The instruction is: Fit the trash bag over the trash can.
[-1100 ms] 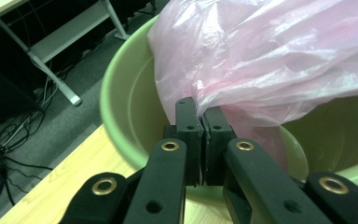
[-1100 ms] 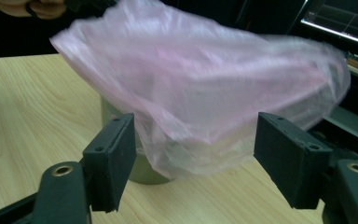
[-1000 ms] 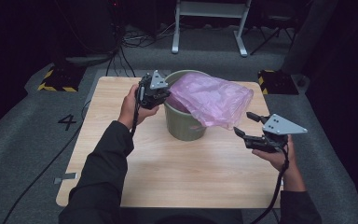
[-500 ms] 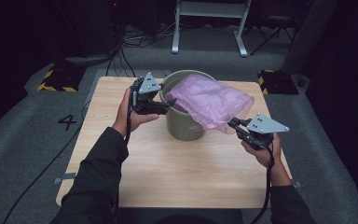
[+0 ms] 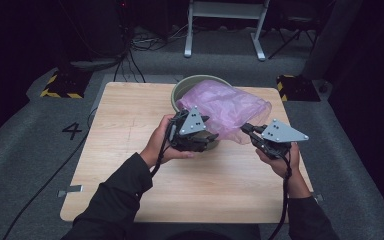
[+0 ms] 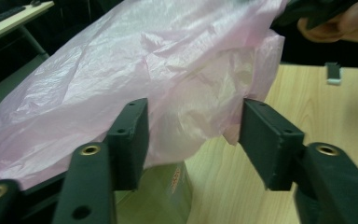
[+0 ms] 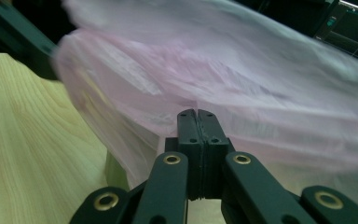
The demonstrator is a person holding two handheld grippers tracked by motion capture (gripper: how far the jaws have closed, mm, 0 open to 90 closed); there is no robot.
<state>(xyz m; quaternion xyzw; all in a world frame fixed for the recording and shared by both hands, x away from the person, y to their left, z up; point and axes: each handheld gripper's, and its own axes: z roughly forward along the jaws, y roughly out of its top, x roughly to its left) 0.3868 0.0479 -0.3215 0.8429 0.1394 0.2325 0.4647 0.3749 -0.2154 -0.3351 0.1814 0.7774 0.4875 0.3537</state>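
Pink bag (image 7: 223, 70) edge pinched by right tongs (image 7: 197, 114) close-up.

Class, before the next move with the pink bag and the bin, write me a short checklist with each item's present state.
1. Right gripper pinches the bag: ok, jaws shut on the film.
2. Left gripper has the bag edge between its jaws: ok.
3. Left gripper gripping: not ok, jaws have just been closing but the pads stand apart from the film.
4. Bin upright on the table: ok.
5. Bag mouth over the bin rim: not ok, it lies bunched on top.
6. Bag free of tears: cannot tell.
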